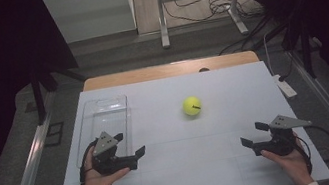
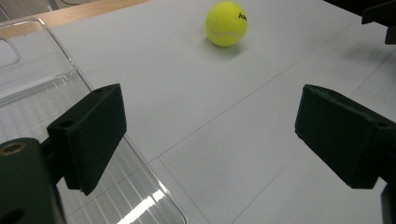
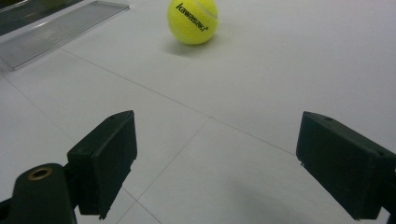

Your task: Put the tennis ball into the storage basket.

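Note:
A yellow tennis ball (image 1: 192, 106) lies on the white mat, a little right of the middle; it sits ahead of both grippers (image 2: 226, 23) (image 3: 193, 21). A clear plastic tray (image 1: 124, 110) rests on the mat's left side. My left gripper (image 1: 129, 145) is held low at the tray's near right corner, open, with nothing between its jaws (image 2: 210, 135); one jaw hangs over the tray (image 2: 28, 74). At the near right my right gripper (image 1: 254, 134) is open too and holds nothing (image 3: 219, 158). Neither one touches the ball.
The white mat (image 1: 191, 174) covers a wooden table whose far edge (image 1: 169, 70) shows. A white power strip (image 1: 284, 86) lies off the mat's right edge. Beyond the table are metal frame legs (image 1: 161, 17) and floor cables. The tray (image 3: 60, 28) is far left in the right gripper view.

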`<state>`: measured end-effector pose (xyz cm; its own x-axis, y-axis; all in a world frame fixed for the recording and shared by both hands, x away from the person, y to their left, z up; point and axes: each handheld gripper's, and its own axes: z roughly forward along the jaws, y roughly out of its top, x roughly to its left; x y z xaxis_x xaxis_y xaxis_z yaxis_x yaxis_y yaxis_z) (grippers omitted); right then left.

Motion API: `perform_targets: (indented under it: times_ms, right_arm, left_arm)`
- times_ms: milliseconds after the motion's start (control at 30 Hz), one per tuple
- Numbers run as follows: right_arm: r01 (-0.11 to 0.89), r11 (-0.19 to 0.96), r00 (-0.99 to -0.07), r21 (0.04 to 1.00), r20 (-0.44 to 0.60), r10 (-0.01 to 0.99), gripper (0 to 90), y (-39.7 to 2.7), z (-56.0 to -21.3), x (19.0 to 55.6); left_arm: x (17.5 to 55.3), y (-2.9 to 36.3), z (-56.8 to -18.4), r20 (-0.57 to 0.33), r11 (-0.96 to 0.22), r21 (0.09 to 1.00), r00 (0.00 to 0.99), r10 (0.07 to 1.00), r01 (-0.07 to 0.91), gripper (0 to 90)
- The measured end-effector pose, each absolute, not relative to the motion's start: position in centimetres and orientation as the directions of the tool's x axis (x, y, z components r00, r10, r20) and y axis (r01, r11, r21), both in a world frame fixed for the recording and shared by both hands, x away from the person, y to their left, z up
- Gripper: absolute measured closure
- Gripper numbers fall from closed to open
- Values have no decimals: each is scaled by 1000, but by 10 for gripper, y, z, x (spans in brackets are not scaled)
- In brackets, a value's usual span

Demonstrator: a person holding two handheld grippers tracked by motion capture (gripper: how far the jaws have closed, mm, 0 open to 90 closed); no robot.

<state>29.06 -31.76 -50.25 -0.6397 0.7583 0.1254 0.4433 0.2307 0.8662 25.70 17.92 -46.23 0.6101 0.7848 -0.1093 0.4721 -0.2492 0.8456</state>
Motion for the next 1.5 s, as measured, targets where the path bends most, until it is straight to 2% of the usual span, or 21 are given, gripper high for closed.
perform_targets:
  times_ms: [1500]
  right_arm:
    - [444, 239, -642, 863, 120, 757, 124, -317, -503, 291]
  left_arm:
    - [281, 147, -457, -94, -301, 831, 650, 754, 469, 97]
